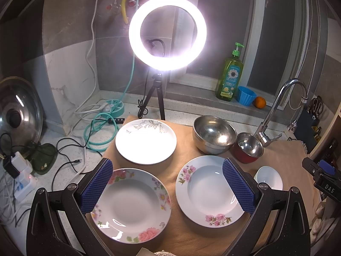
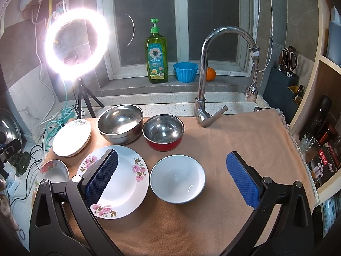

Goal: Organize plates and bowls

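On a tan cloth [image 1: 183, 236] lie three plates: a colourful flowered plate [image 1: 132, 207] at near left, a pink-flowered plate [image 1: 210, 191] beside it, and a white plate with a grey sprig [image 1: 146, 141] behind. A large steel bowl [image 1: 214, 134], a red-sided steel bowl [image 1: 249, 147] and a white bowl [image 1: 269, 177] stand to the right. My left gripper [image 1: 168, 186] hovers open above the two flowered plates, holding nothing. My right gripper [image 2: 172, 177] is open over the white bowl [image 2: 178, 179], its left finger above the pink-flowered plate [image 2: 125, 179].
A lit ring light [image 1: 167, 33] on a tripod stands behind the plates. A tap [image 2: 213, 68] rises at the cloth's far edge. Soap bottle [image 2: 156, 53], blue cup [image 2: 185, 71] and orange [image 2: 211, 74] sit on the sill. Cables [image 1: 70, 149] and a pot lid [image 1: 19, 115] lie left.
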Demonstrator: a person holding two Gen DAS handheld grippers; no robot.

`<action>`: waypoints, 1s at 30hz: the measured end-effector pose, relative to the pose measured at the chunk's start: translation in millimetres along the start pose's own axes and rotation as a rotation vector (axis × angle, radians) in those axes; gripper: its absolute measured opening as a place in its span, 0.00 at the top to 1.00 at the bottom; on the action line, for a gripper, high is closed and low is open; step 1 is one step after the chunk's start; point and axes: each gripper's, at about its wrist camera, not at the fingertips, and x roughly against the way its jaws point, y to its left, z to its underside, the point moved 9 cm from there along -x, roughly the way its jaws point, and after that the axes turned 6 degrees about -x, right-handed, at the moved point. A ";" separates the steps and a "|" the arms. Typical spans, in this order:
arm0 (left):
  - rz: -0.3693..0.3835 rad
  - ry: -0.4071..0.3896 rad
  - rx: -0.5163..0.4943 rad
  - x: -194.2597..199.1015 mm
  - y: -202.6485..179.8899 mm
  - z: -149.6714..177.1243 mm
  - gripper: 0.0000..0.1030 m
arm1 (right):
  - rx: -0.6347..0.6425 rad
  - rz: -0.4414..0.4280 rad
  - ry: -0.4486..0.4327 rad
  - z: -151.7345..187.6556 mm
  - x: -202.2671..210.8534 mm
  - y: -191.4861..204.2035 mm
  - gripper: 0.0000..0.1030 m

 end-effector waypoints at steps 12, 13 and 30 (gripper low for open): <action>0.007 0.023 -0.003 -12.3 -4.5 5.7 0.01 | -0.004 -0.005 0.015 5.1 -8.4 -2.6 0.00; 0.009 0.028 -0.004 -14.2 -5.5 6.7 0.01 | -0.006 -0.007 0.020 6.3 -10.6 -3.5 0.00; 0.182 0.198 -0.101 -73.2 -22.1 16.0 0.17 | -0.074 -0.048 0.161 50.9 -42.6 -15.8 0.03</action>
